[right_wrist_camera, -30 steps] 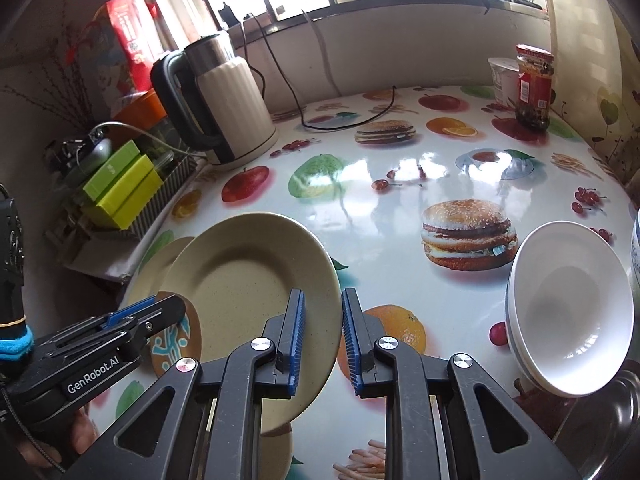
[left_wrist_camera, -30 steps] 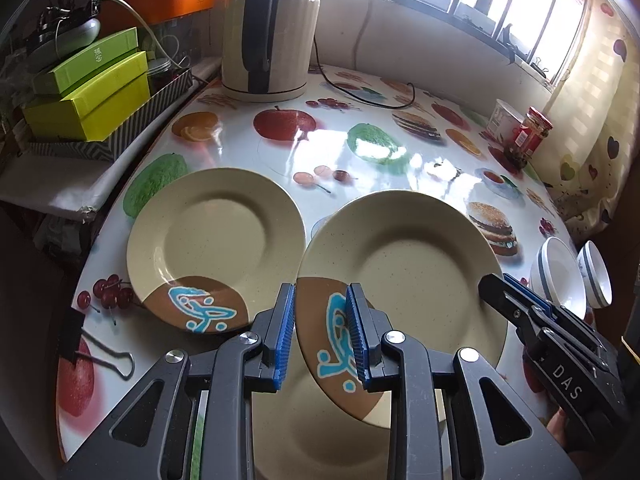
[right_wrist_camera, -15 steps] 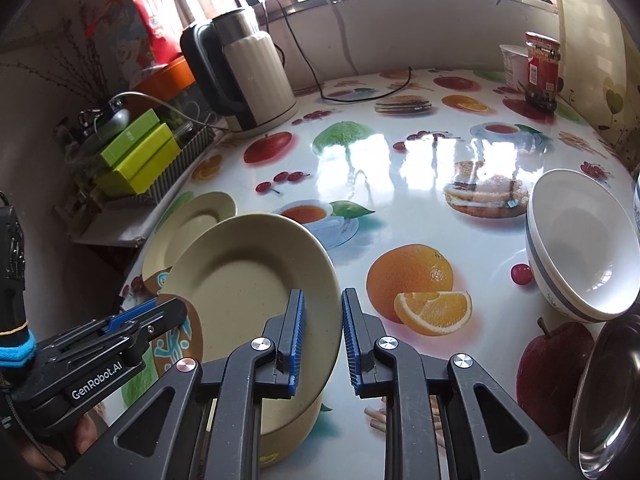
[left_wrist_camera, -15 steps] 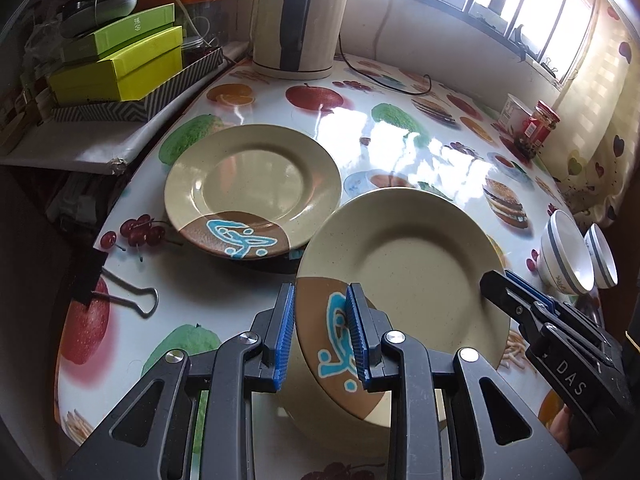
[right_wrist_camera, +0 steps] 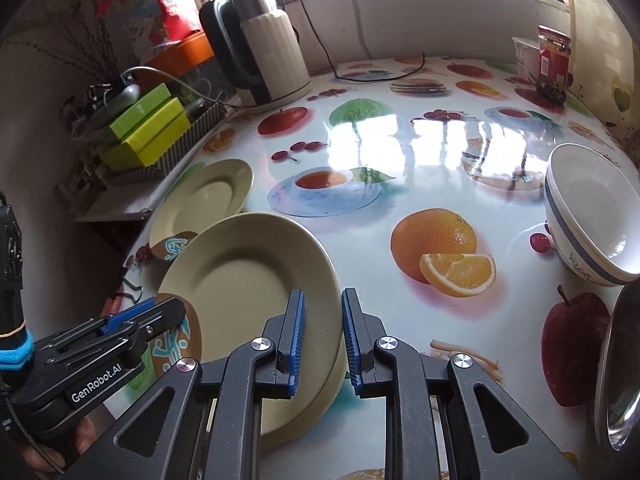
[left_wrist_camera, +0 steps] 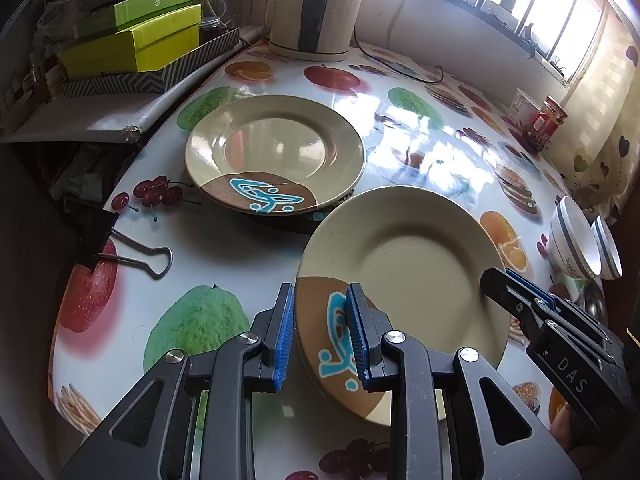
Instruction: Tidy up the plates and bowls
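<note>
"das" stands on the right gripper point(left_wrist_camera: 516, 282), "genrobot.ai" on the left gripper point(right_wrist_camera: 160, 314).

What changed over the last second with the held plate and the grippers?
The held plate, gripped on opposite rims by the left gripper and right gripper, was drawn back from the second plate; they overlapped before, now a gap shows. Both grips and the bowls are unchanged.

Two beige plates point(left_wrist_camera: 276, 152) point(left_wrist_camera: 416, 276), two white bowls point(left_wrist_camera: 572, 248) point(left_wrist_camera: 610, 248), two green boxes point(left_wrist_camera: 136, 4) point(left_wrist_camera: 132, 48), one kettle point(right_wrist_camera: 264, 48).

Left gripper point(left_wrist_camera: 320, 332), right gripper point(right_wrist_camera: 323, 340): fingers apparently clamped, levelled forward.
</note>
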Action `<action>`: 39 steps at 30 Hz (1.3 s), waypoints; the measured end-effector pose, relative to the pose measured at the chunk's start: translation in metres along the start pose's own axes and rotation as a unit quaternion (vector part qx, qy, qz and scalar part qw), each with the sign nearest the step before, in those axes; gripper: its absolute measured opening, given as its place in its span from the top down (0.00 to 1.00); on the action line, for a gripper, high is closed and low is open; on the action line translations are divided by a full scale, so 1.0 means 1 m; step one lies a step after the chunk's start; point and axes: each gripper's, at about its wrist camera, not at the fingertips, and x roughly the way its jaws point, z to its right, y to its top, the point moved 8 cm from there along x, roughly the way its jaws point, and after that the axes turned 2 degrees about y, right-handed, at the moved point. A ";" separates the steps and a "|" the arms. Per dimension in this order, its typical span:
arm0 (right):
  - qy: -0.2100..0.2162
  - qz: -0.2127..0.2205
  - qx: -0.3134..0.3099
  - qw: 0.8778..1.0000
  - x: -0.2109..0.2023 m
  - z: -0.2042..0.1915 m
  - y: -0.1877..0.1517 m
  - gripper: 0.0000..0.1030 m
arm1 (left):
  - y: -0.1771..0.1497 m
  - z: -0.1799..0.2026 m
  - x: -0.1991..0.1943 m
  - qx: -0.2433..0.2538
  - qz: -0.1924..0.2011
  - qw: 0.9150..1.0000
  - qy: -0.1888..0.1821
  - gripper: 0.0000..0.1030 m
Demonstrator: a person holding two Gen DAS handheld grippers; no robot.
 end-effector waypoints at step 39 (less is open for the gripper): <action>-0.012 0.012 -0.020 1.000 -0.004 -0.002 0.008 0.74 | 0.016 -0.008 -0.012 -0.016 0.022 1.000 -0.016 0.74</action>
